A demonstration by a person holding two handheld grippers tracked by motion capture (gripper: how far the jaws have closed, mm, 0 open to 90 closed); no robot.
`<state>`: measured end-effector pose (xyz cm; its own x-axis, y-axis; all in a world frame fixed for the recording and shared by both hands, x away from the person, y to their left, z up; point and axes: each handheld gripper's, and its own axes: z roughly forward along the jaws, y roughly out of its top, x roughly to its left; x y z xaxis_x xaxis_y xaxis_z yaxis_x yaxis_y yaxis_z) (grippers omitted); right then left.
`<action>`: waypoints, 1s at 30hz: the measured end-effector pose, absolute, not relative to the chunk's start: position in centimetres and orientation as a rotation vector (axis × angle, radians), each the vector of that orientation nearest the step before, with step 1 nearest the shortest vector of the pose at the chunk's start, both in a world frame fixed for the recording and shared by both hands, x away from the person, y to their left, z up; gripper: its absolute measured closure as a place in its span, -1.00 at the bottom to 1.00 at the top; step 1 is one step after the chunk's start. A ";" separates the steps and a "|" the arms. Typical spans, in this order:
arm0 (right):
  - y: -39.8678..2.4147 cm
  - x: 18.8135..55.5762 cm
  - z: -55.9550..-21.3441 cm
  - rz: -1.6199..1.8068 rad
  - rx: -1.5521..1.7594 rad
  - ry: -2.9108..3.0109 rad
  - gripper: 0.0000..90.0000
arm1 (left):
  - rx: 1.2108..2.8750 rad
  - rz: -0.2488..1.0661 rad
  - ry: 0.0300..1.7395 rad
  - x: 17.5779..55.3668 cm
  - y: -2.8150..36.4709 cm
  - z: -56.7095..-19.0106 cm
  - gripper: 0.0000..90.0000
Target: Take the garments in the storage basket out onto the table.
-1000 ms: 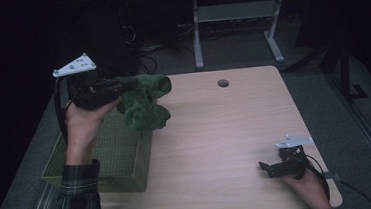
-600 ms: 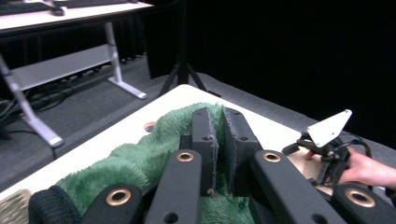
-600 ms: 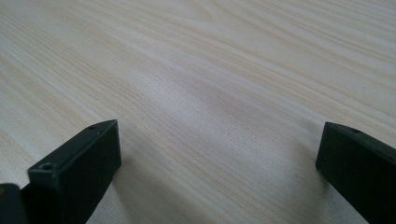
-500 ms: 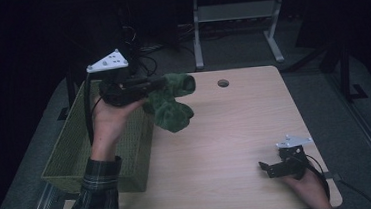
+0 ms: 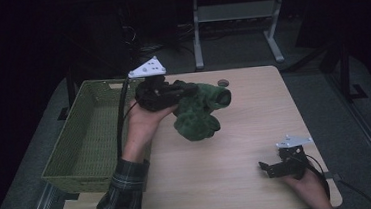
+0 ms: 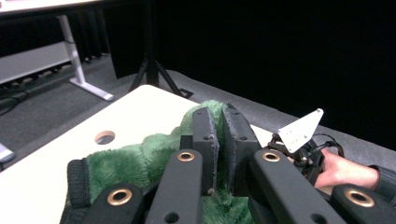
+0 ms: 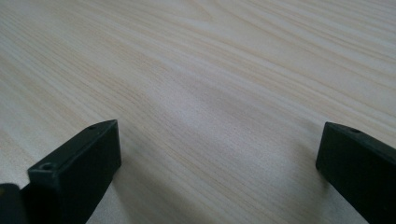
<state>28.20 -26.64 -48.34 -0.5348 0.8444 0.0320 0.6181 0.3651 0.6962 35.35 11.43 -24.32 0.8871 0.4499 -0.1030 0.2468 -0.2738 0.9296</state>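
A: What is the left hand-held gripper (image 5: 192, 91) carrying?

B: A soft, dark green plush cloth with a fuzzy pile (image 5: 199, 113), bunched into a loose bundle. In the left gripper view the two black jaws stand almost together, with a fold of the green fur (image 6: 154, 154) pinched between them. The rest of the bundle sags below and to the side of the pinch, held in the air above the light wooden tabletop (image 5: 255, 129), just beside the woven olive-green rectangular basket (image 5: 86, 137).

A: How do you expect it to handle?

B: Light and limp, I'd judge. It droops under its own weight and keeps no shape, so nothing about it is fragile. The pile looks grippy rather than slick, but a thin fold can creep out of a pinch if the bundle swings.

A: Where is the best place to hold it?

B: On a thick gathered fold near the middle of the mass, as now, so that less hangs free. A black knitted band shows at one edge in the left gripper view (image 6: 77, 182); that firmer hem would be a good second hold for spreading it out.

A: And the right hand-held gripper (image 5: 274, 169)?

B: It rests low at the near right edge of the tabletop, jaws spread wide, with bare wood grain between them and nothing held.
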 end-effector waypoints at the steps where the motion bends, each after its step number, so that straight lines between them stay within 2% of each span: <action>1: -26.6 28.2 -48.3 0.958 1.287 2.300 -1.00 | 1.869 0.208 0.517 35.4 11.1 -24.7 0.88; 25: -26.6 28.2 -48.3 0.957 1.285 2.300 -1.00 | 1.906 0.072 0.529 34.1 3.7 -34.3 0.88; 30: -26.6 28.2 -48.3 0.957 1.284 2.300 -1.00 | 1.961 0.030 0.534 34.0 2.6 -37.7 0.87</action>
